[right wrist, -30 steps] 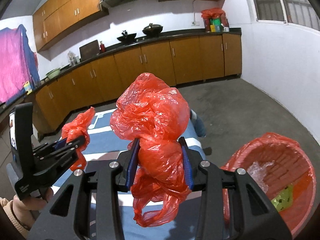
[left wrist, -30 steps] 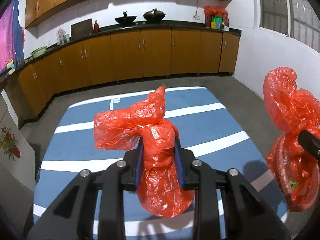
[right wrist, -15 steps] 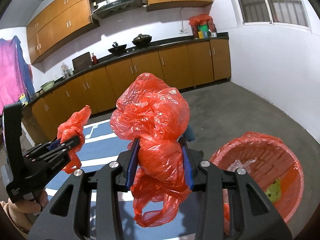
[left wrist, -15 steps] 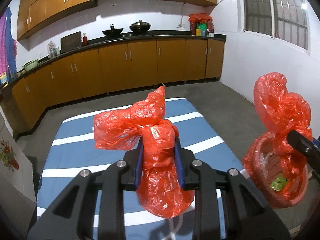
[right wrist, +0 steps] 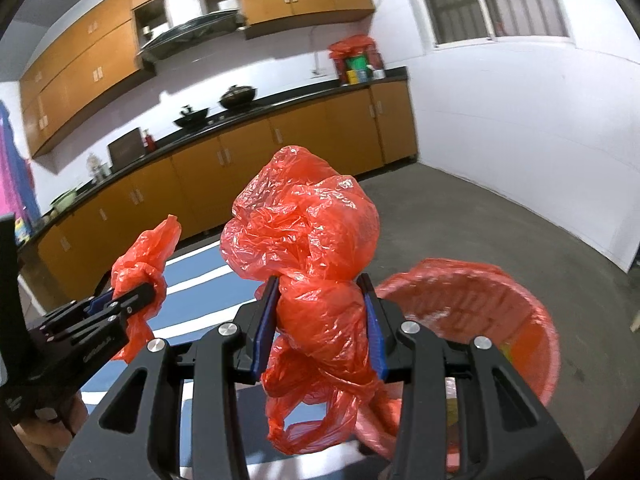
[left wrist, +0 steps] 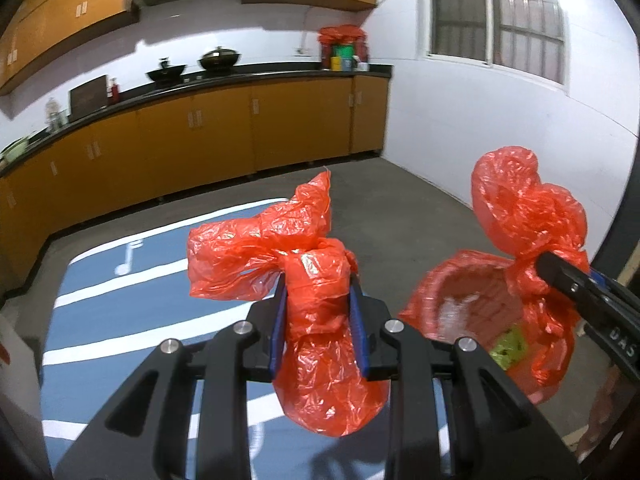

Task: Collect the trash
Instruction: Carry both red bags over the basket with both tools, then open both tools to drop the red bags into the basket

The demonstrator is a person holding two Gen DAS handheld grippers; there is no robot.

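Observation:
My left gripper [left wrist: 318, 320] is shut on a tied red plastic bag [left wrist: 316, 280], held up in the air; it also shows in the right wrist view [right wrist: 138, 284] at the left. My right gripper [right wrist: 320, 328] is shut on a second crumpled red plastic bag [right wrist: 308, 240], seen in the left wrist view [left wrist: 528, 216] at the right. A round bin lined with a red bag [right wrist: 480, 312] stands on the floor below and right of the right gripper. In the left wrist view the bin [left wrist: 472, 300] holds a green scrap and clear plastic.
A blue mat with white stripes [left wrist: 132, 280] lies on the grey floor. Orange cabinets with a black counter [left wrist: 200, 128] run along the back wall. A white wall with a window [left wrist: 500, 100] is to the right.
Both grippers have moved right and up with their bags. The red-lined bin has come further into both views, closer to the bags.

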